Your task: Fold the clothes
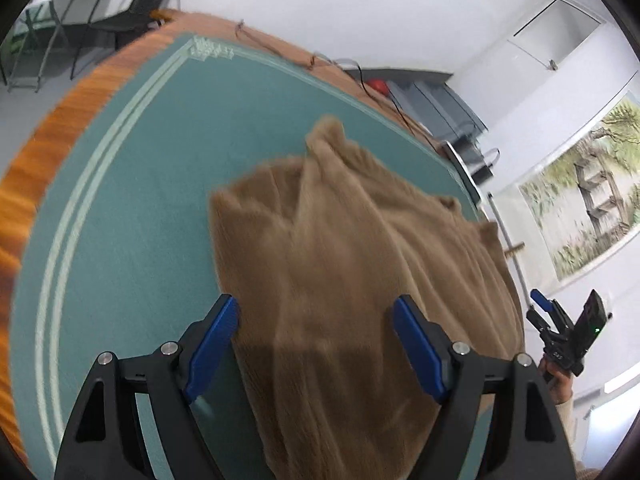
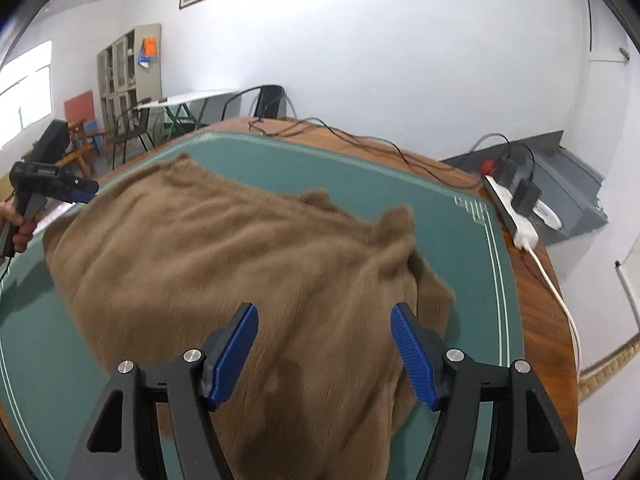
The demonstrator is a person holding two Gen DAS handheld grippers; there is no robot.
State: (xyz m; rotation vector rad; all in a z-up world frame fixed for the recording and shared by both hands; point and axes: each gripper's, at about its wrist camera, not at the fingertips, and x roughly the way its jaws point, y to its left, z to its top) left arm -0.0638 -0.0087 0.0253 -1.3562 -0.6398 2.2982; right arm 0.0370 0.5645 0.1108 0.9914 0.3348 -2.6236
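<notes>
A tan fleece garment [image 1: 352, 280] lies spread and rumpled across the green mat [image 1: 120, 220] that covers my wooden table [image 1: 52, 128], one bunched corner standing up at its far edge. I have the left gripper [image 1: 316, 320] above the near part of the cloth, its blue-padded jaws standing wide apart with nothing clamped; the fabric shows in the gap but the pads press on none of it. The right gripper [image 2: 324, 326] hangs over the same garment from the other side, jaws likewise well open and empty. Each tool appears at the edge of the other's view, held in a hand [image 2: 14, 226]. A white power strip [image 2: 516, 216] and trailing cables [image 2: 360, 140] sit on the bare wood beyond the mat.
</notes>
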